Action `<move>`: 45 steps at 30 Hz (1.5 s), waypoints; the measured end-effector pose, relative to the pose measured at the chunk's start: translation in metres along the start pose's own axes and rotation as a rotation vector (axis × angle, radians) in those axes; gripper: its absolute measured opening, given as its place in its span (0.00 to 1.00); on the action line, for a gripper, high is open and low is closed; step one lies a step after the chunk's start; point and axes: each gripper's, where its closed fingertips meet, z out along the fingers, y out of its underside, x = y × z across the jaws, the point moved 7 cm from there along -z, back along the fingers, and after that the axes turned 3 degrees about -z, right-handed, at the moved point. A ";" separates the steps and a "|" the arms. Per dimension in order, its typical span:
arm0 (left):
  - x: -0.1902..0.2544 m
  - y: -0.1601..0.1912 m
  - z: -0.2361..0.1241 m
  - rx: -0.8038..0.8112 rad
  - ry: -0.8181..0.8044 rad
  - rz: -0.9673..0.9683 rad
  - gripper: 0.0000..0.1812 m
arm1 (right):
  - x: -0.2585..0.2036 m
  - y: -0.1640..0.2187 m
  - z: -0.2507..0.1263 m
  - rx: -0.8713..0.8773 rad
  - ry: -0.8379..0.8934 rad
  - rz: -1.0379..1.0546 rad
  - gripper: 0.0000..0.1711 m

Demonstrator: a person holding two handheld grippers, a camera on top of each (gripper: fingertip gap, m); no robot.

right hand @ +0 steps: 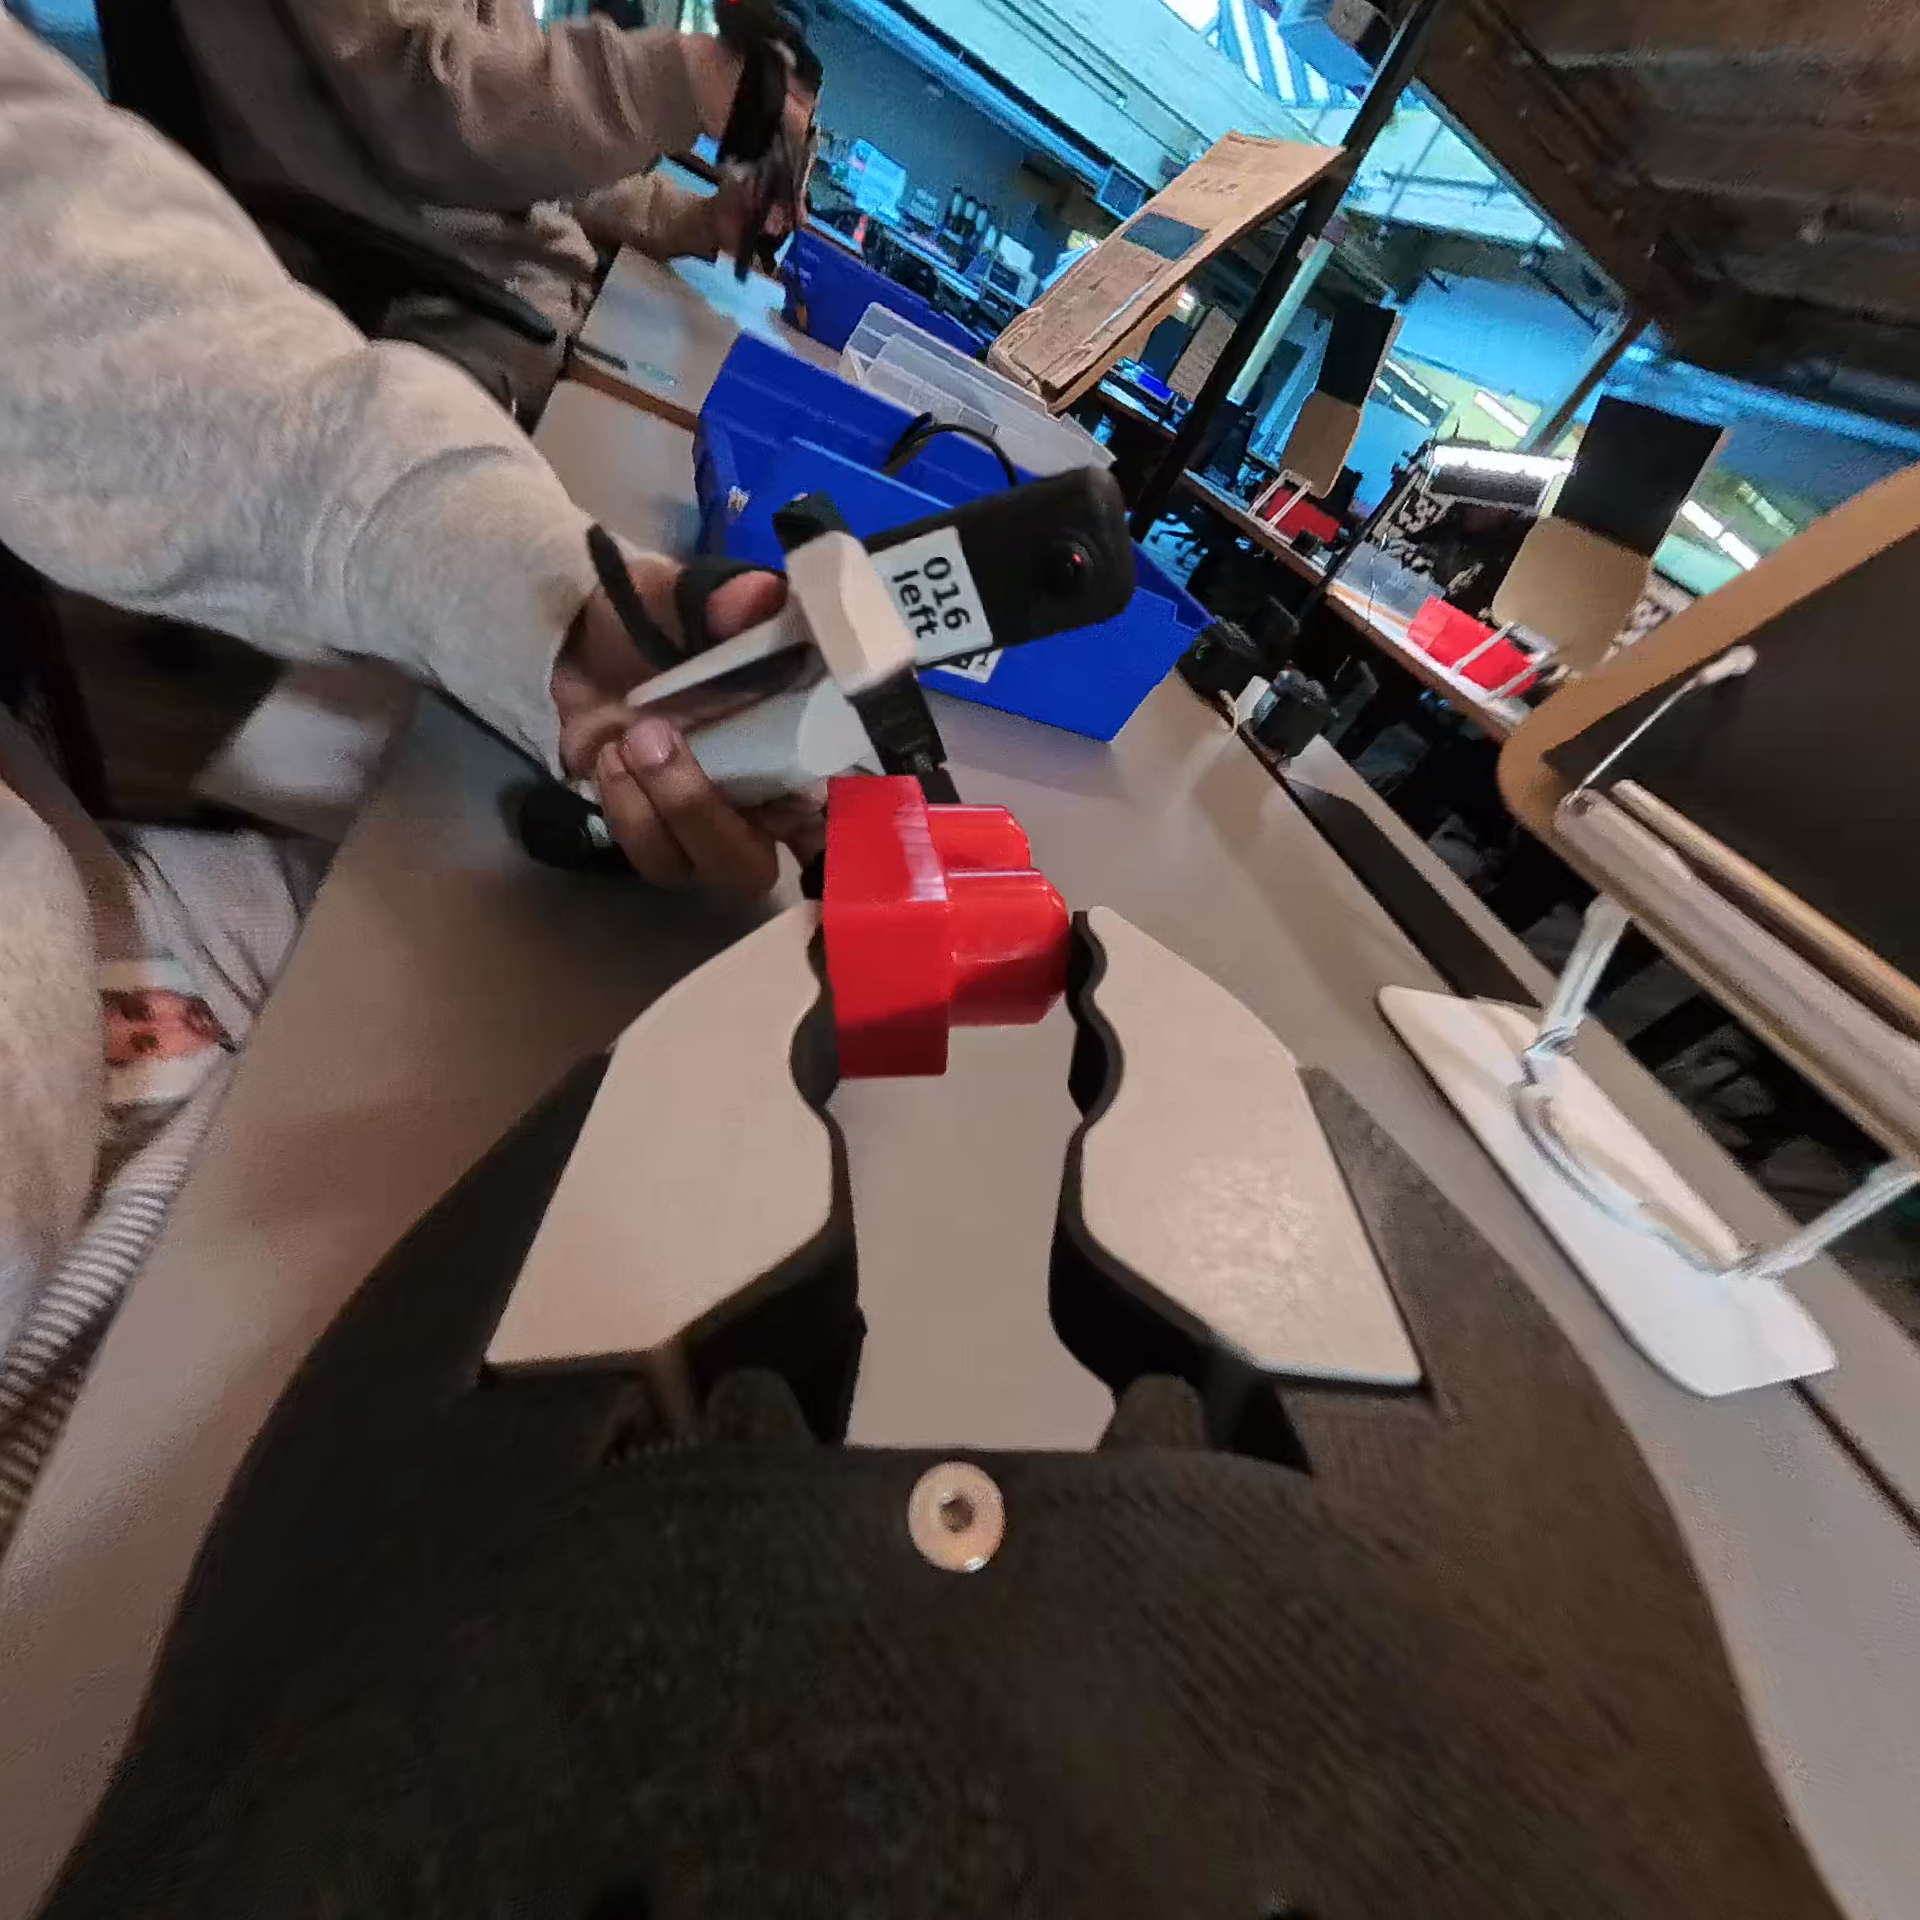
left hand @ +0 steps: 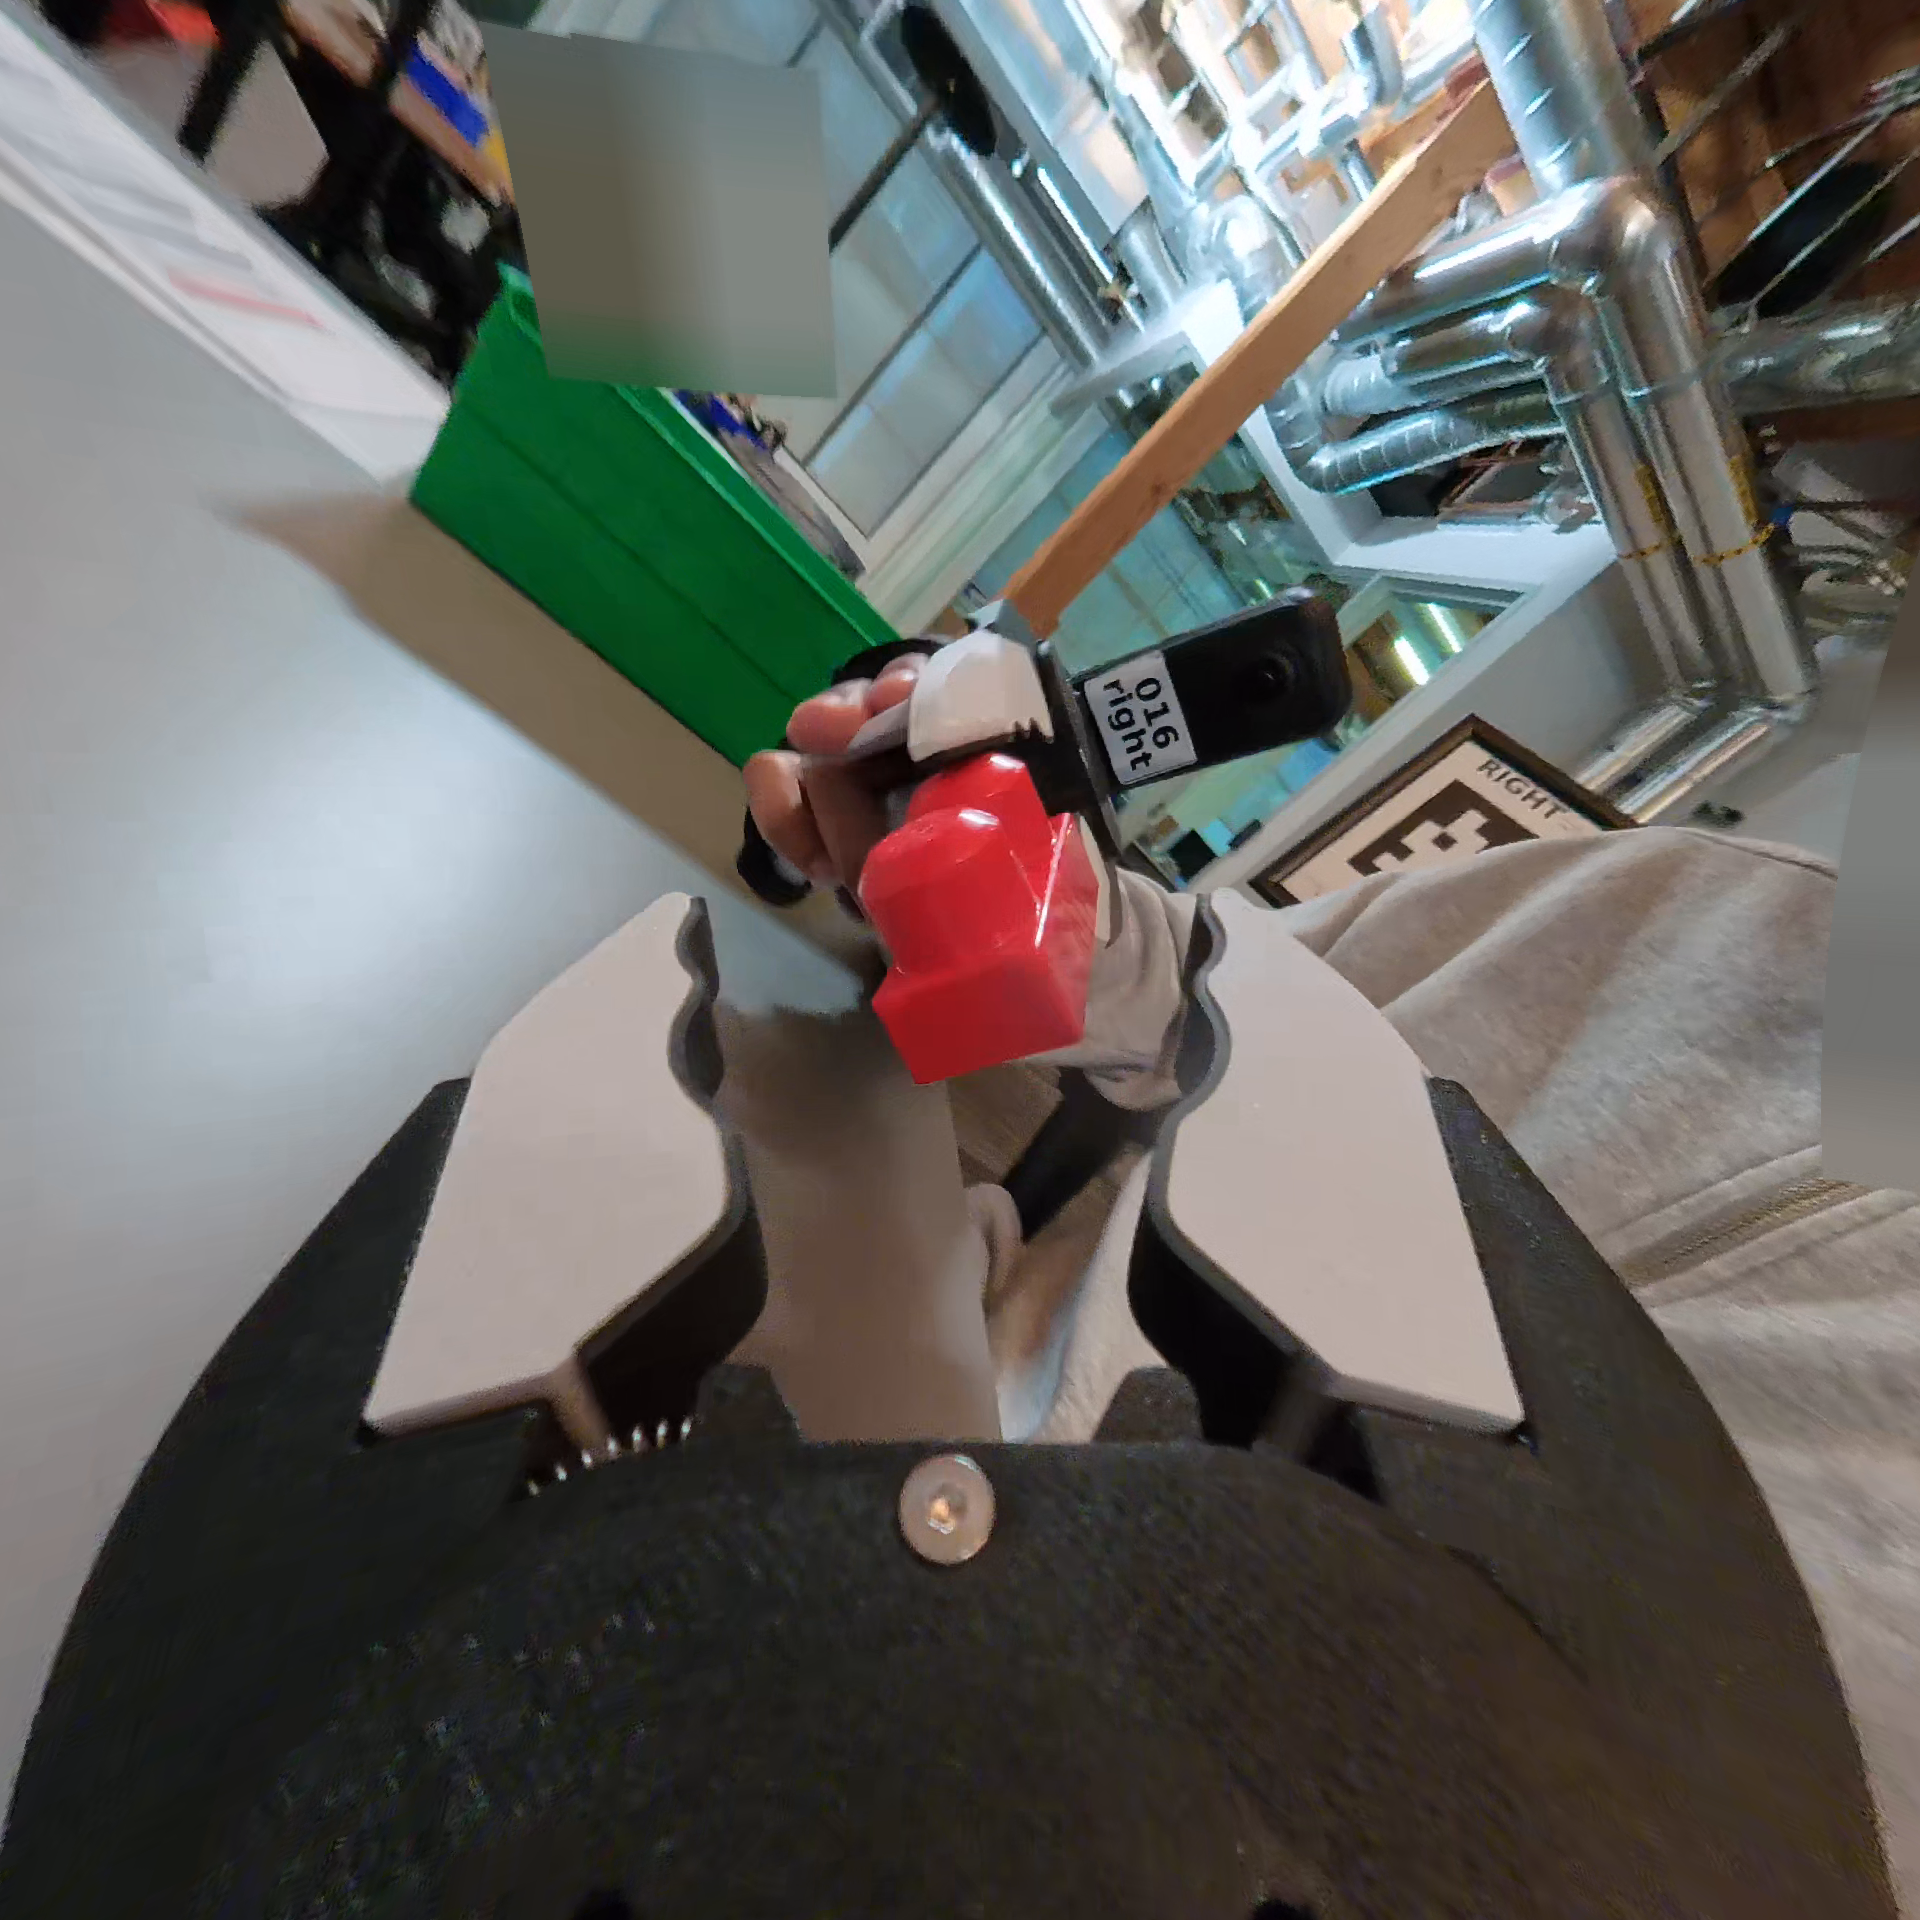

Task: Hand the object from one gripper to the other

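Red block (right hand: 940, 925) sits gripped at my right hand-held gripper (right hand: 945, 966) tips; left hand-held gripper (left hand: 951, 966) gapes empty. If I release early, it drops onto the desk (right hand: 1195, 831).

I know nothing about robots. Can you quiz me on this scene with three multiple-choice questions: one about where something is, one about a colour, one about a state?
1. Where is the red plastic studded block?
A. Lying in a bin
B. Between the right gripper's fingertips
C. In a bare hand

2. In the right wrist view, what colour is the open plastic bin behind the block?
A. Blue
B. Yellow
C. Black

3. The left gripper is:
A. Open
B. Shut on the block
C. Shut, empty

Answers: B, its fingertips press on both sides of the block; A, its walls are plainly blue; A, a wide gap separates its fingers.
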 end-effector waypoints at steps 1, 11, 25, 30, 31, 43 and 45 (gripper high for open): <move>0.002 -0.002 0.000 0.014 -0.014 0.044 0.49 | 0.003 0.000 -0.001 0.011 -0.006 0.057 0.25; 0.016 0.003 0.006 -0.039 -0.197 0.445 0.45 | 0.019 0.007 -0.004 0.113 -0.187 0.643 0.25; 0.017 -0.002 0.001 -0.013 -0.143 0.358 0.24 | 0.014 0.015 0.004 0.125 -0.209 0.695 0.26; 0.006 -0.011 -0.008 0.061 -0.176 0.219 0.24 | 0.024 0.010 0.000 0.058 0.126 0.277 0.53; 0.003 -0.012 -0.011 0.072 -0.200 0.203 0.24 | 0.023 0.007 -0.002 0.023 0.180 0.167 0.52; -0.006 0.001 0.001 0.007 -0.445 0.203 0.25 | -0.019 0.015 0.032 -0.522 0.286 -0.605 0.31; -0.004 0.004 0.005 -0.013 -0.462 0.237 0.25 | -0.018 0.014 0.032 -0.542 0.304 -0.602 0.23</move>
